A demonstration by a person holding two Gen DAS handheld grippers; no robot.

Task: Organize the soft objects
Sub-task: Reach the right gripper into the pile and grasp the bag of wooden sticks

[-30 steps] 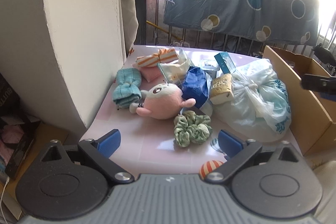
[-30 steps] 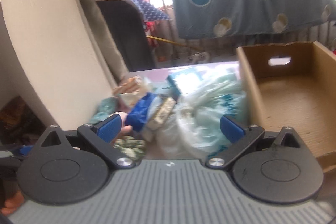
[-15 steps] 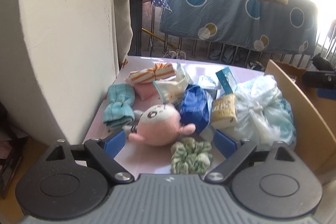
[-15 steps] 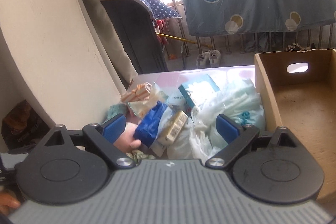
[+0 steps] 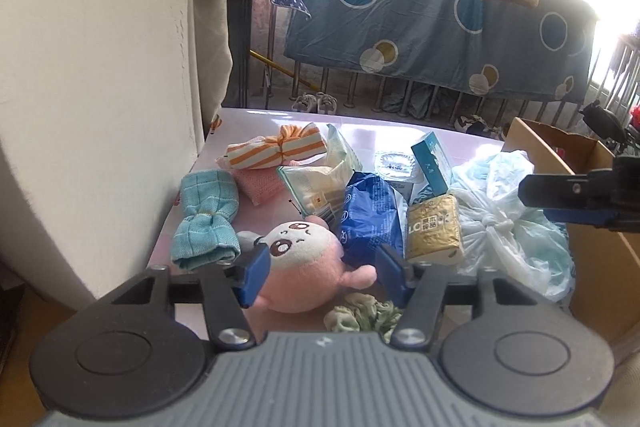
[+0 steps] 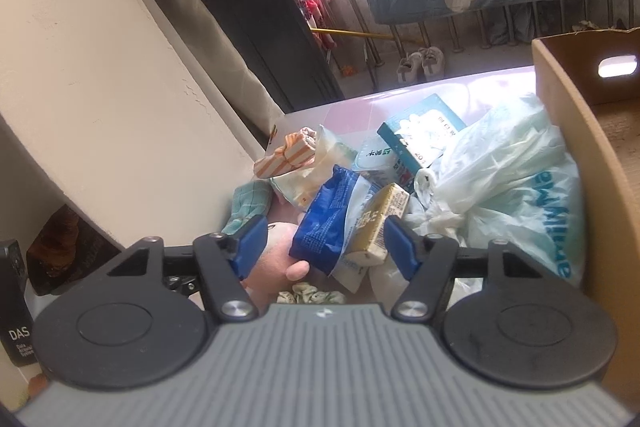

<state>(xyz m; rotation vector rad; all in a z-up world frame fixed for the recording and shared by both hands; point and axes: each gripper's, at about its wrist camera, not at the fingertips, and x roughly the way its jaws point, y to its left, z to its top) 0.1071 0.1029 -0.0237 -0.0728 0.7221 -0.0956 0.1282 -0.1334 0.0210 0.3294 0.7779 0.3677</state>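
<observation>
Left gripper (image 5: pixel 320 273): jaws half-closed, just been closing, pink plush toy (image 5: pixel 304 267) between, grip uncertain | toy at 12 o'clock on table (image 5: pixel 360 135) | long axis 9-to-3 | right gripper (image 6: pixel 322 251) farther, empty.

Green scrunchie (image 5: pixel 362 317) half hidden behind left gripper body. Cardboard box (image 6: pixel 600 163) cut off at right edge. Plush toy (image 6: pixel 276 259) mostly hidden in right view.

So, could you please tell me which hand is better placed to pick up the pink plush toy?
Left. Its tongs have just been closing around the pink plush toy; the right tongs frame the blue packet.
</observation>
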